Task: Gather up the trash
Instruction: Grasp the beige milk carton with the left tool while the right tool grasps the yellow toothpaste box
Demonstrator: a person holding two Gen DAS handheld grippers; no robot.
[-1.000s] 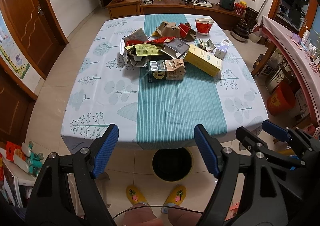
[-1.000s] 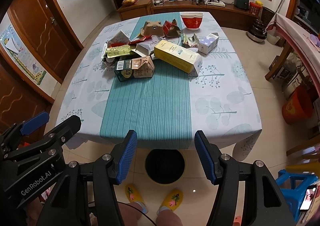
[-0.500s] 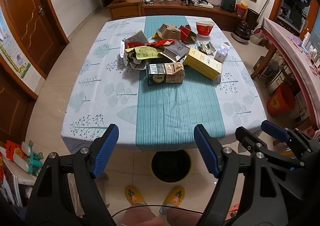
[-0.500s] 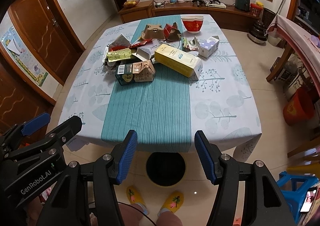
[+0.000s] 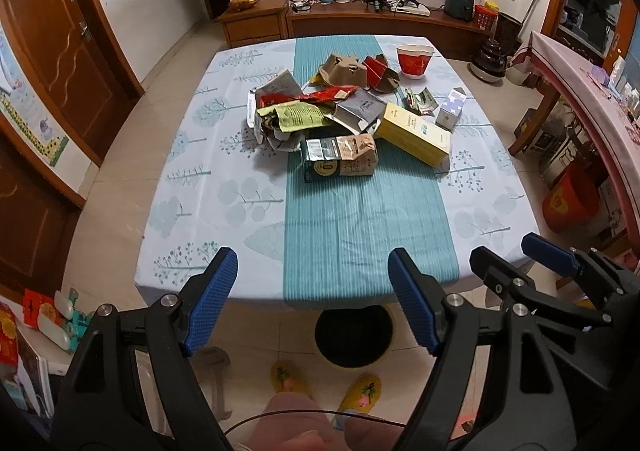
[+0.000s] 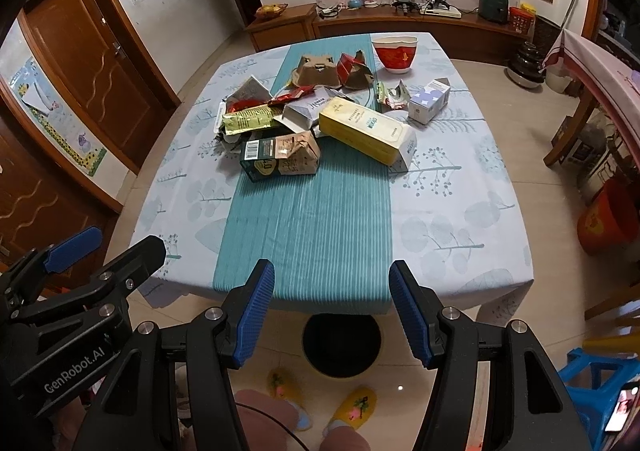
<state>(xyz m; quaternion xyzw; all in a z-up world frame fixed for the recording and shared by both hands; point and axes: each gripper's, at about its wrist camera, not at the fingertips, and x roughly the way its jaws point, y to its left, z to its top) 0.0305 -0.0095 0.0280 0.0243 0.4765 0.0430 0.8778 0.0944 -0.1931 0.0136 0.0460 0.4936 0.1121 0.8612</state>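
A pile of trash lies on the far half of the table [image 5: 224,207]: a green and brown carton [image 5: 339,158] [image 6: 280,159], a long yellow box [image 5: 414,133] [image 6: 366,129], a yellow-green wrapper [image 5: 298,116] [image 6: 248,118], a small white box [image 5: 451,114] [image 6: 430,100], brown and red crumpled cartons [image 5: 344,69] and a red paper bowl [image 5: 415,61] [image 6: 396,54]. A round black bin [image 5: 354,335] [image 6: 342,343] stands on the floor under the table's near edge. My left gripper [image 5: 312,303] and right gripper [image 6: 332,307] are open and empty, hovering before the near edge.
My feet in yellow slippers [image 5: 324,387] stand by the bin. A red bucket [image 5: 570,203] and a side table are to the right, a blue stool [image 6: 596,371] at lower right. Wooden doors line the left wall and a TV cabinet stands behind the table.
Both grippers have moved slightly closer to the table, so the trash pile sits a little lower in the views. Both jaws stayed open.
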